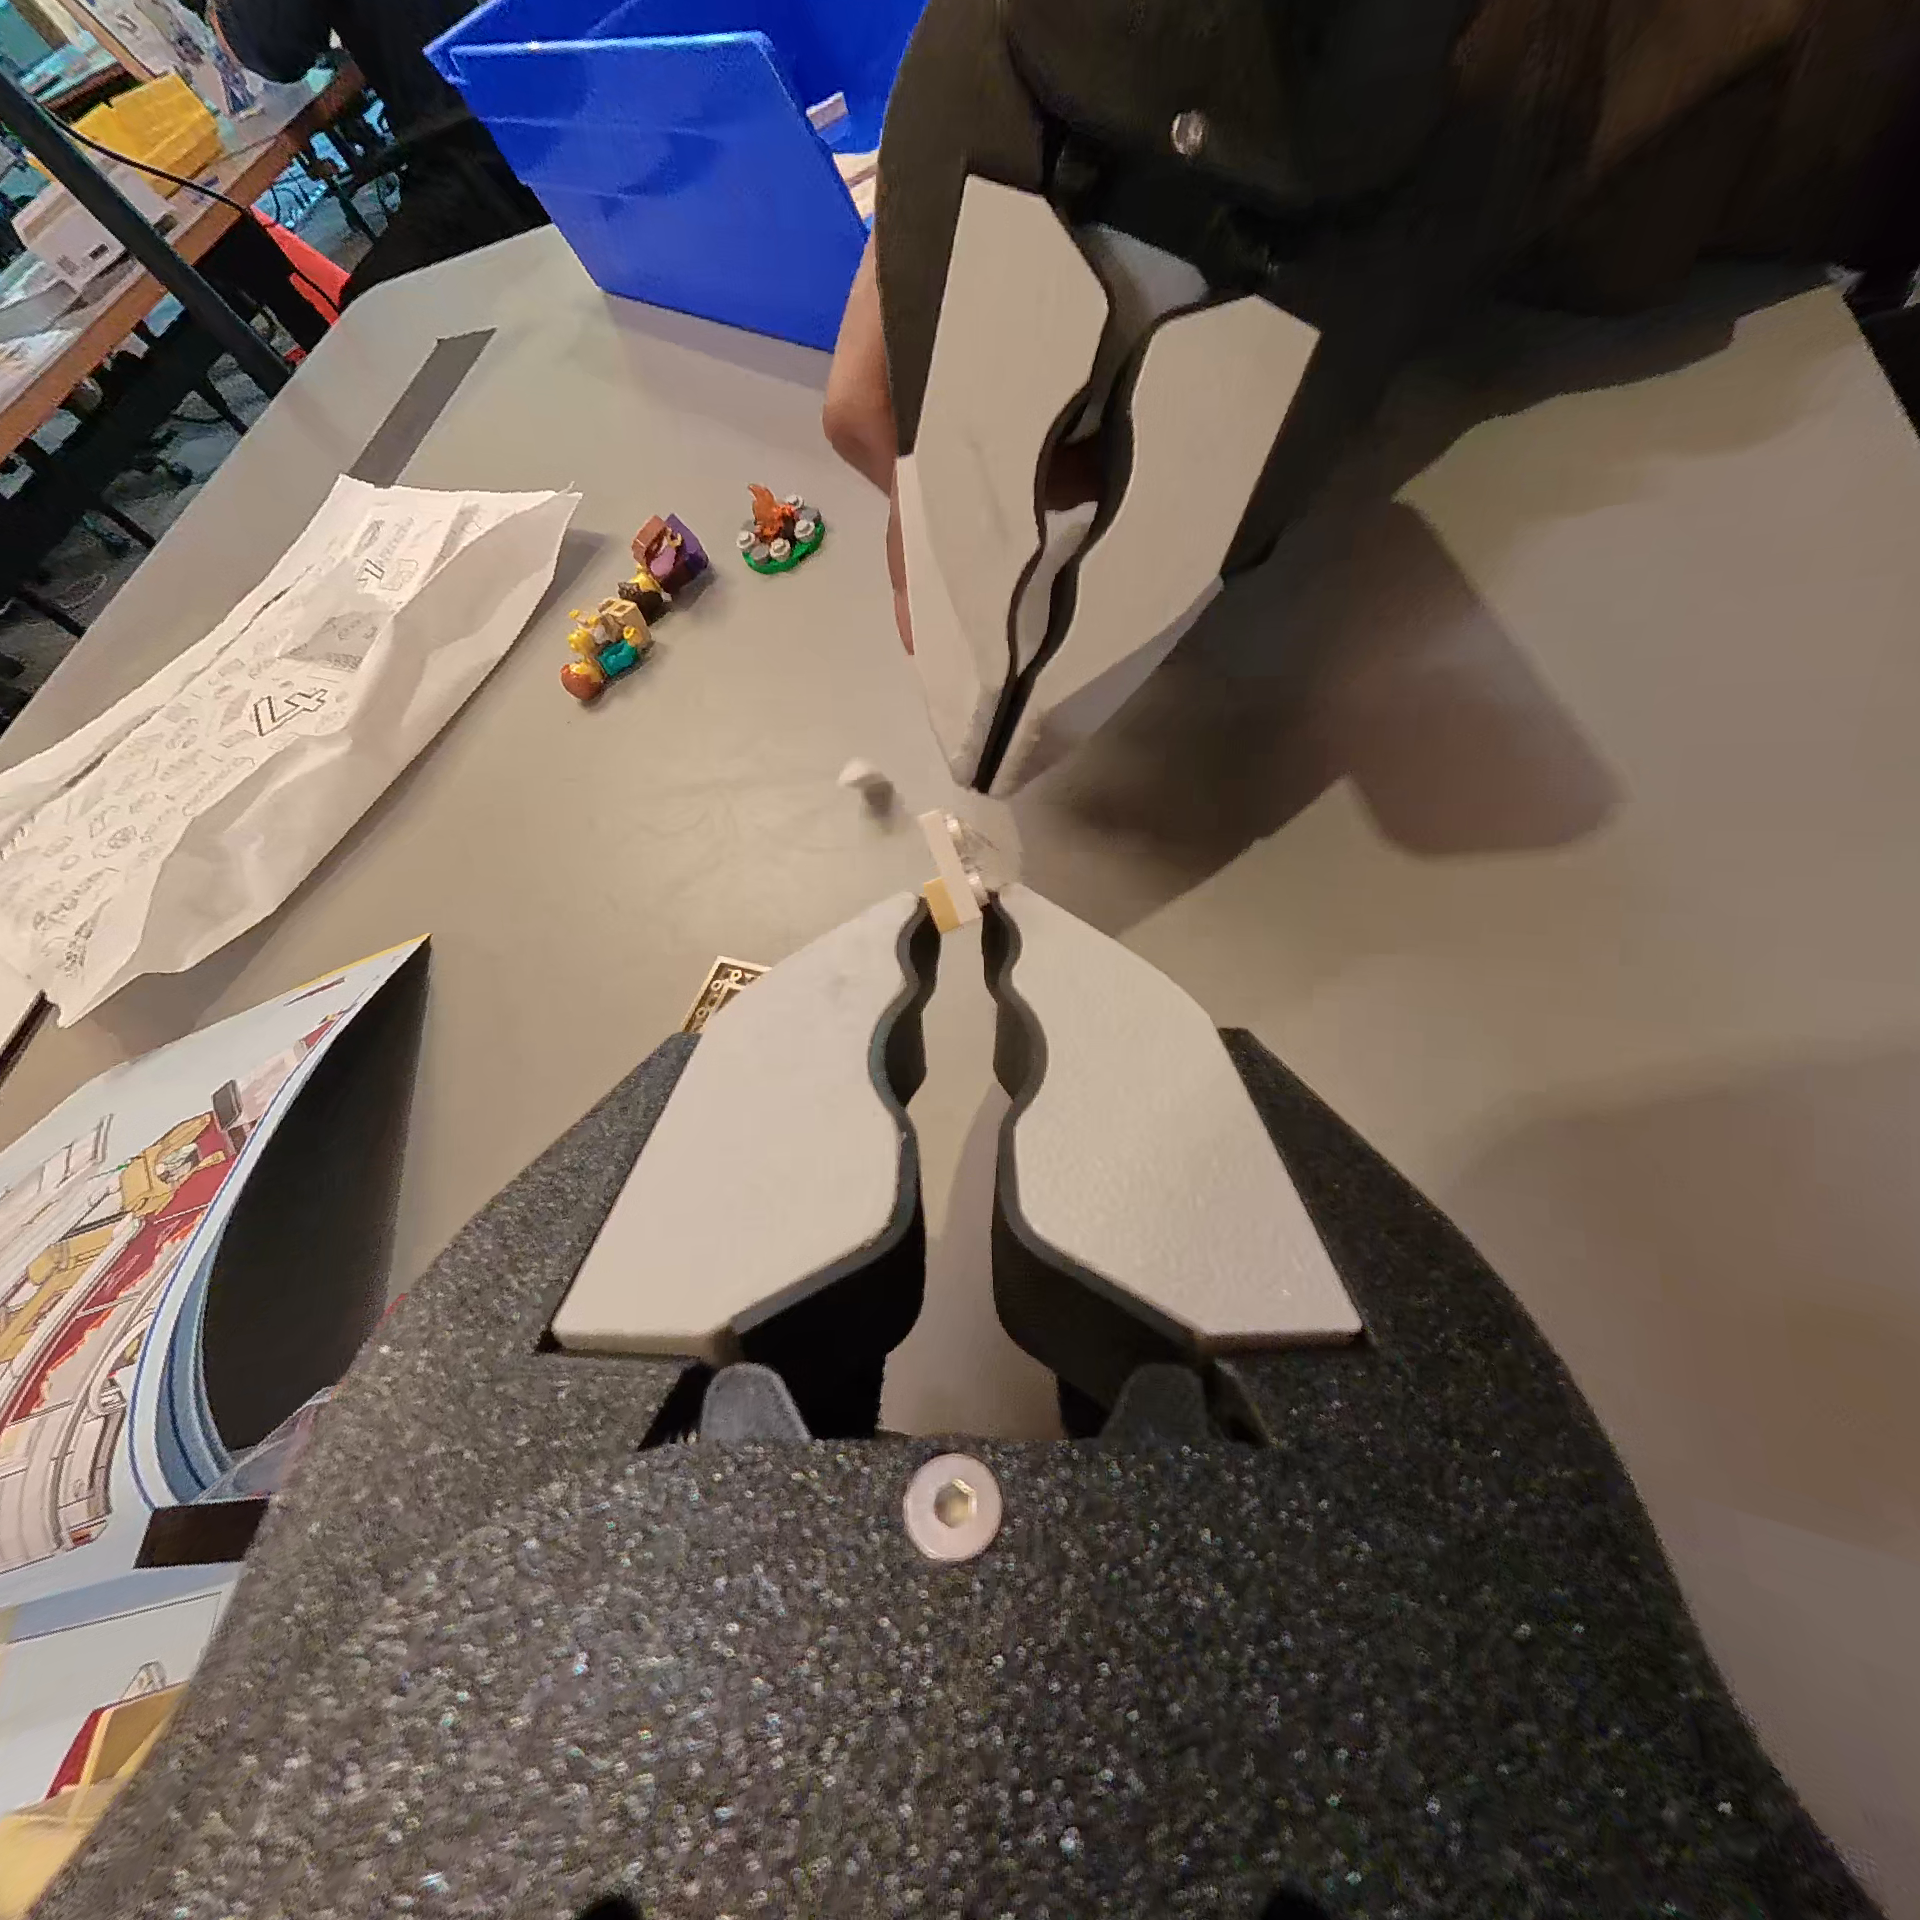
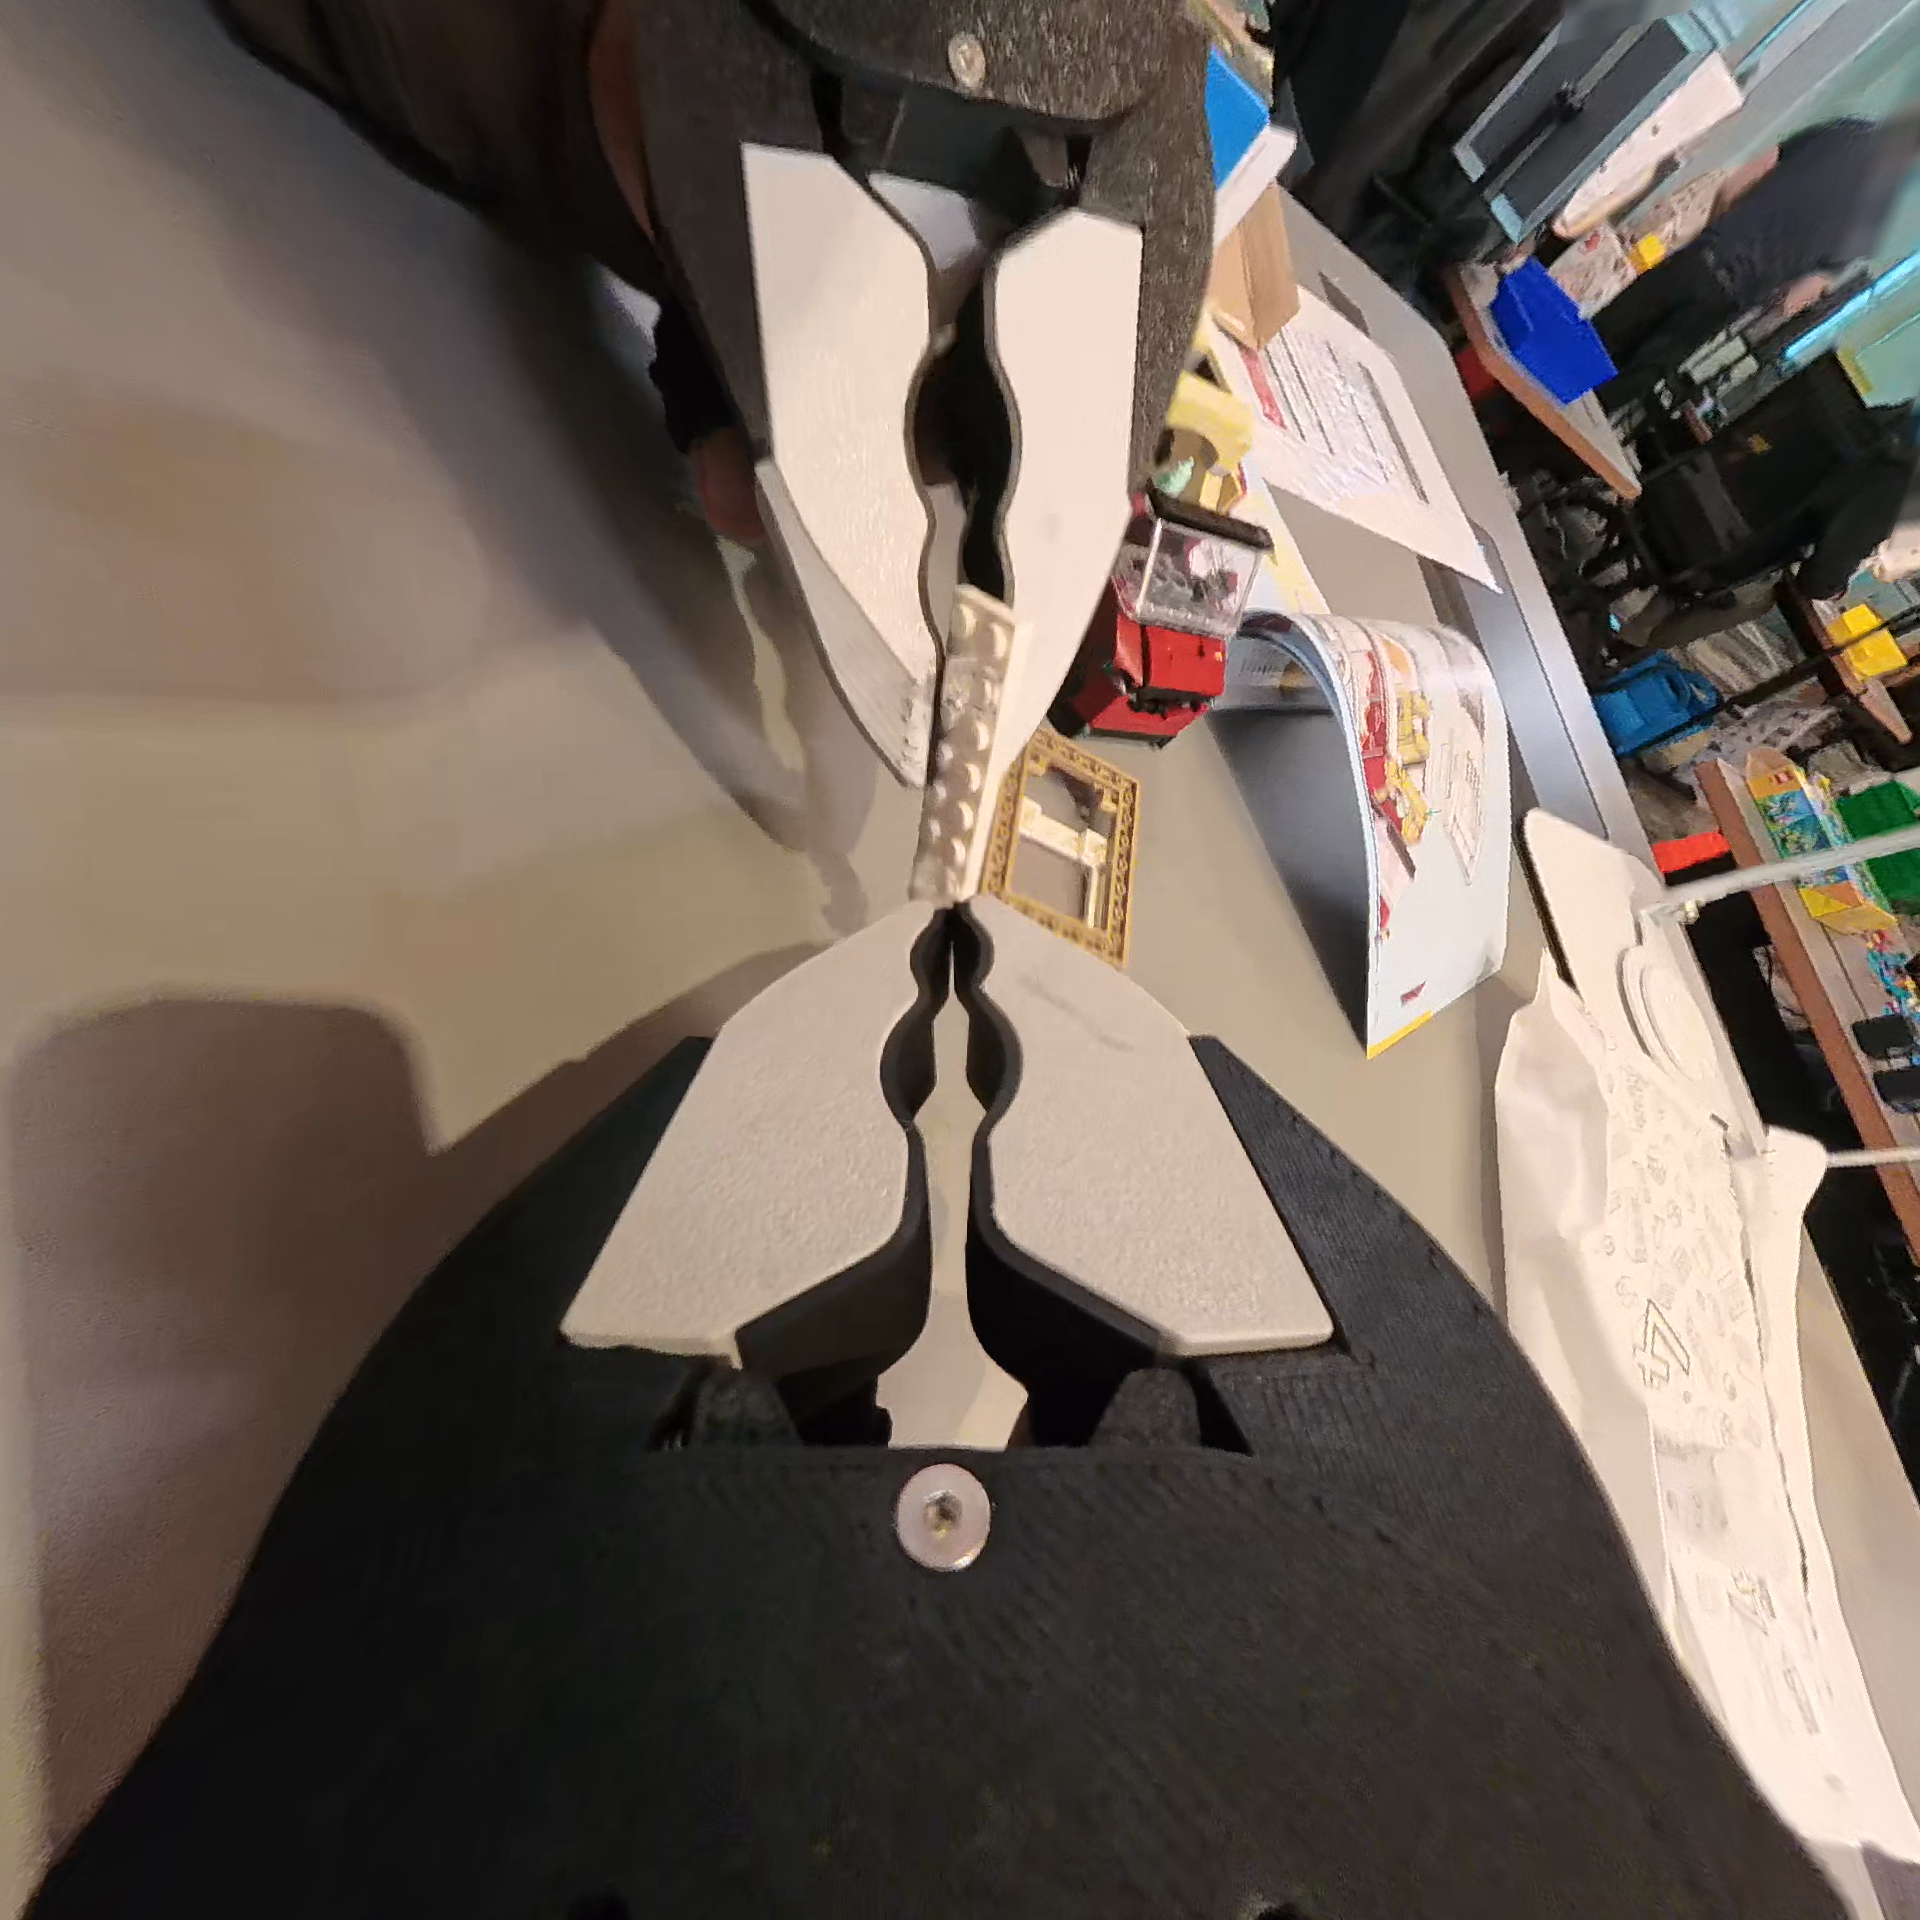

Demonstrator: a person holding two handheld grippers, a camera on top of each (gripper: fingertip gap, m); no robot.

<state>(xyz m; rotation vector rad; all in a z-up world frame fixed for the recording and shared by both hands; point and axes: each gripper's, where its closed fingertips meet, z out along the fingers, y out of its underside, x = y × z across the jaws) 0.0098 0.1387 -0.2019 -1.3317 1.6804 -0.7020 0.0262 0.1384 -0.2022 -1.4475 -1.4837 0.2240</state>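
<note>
My left gripper (image 1: 958,914) is shut on a long white studded plate (image 1: 951,857) with a tan piece (image 1: 940,902) at its gripped end. The right wrist view shows the plate (image 2: 961,769) held between the left fingers, sticking out towards my right gripper (image 2: 954,912). My right gripper is shut, with its tips at the plate's free end. In the left wrist view its closed tips (image 1: 987,779) hover just above that end. A small blurred grey piece (image 1: 868,784) is just left of those tips.
On the grey table (image 1: 1351,1039) are a gold frame (image 2: 1070,862), a red build with a clear box (image 2: 1153,665), an open booklet (image 2: 1434,810), a printed paper bag (image 1: 260,707), small figures (image 1: 665,561), a campfire build (image 1: 781,530) and a blue bin (image 1: 675,177). My left and right fingertips are right by each other. Both grippers' tips are roughly 20 cm from the campfire build (image 1: 781,530).
</note>
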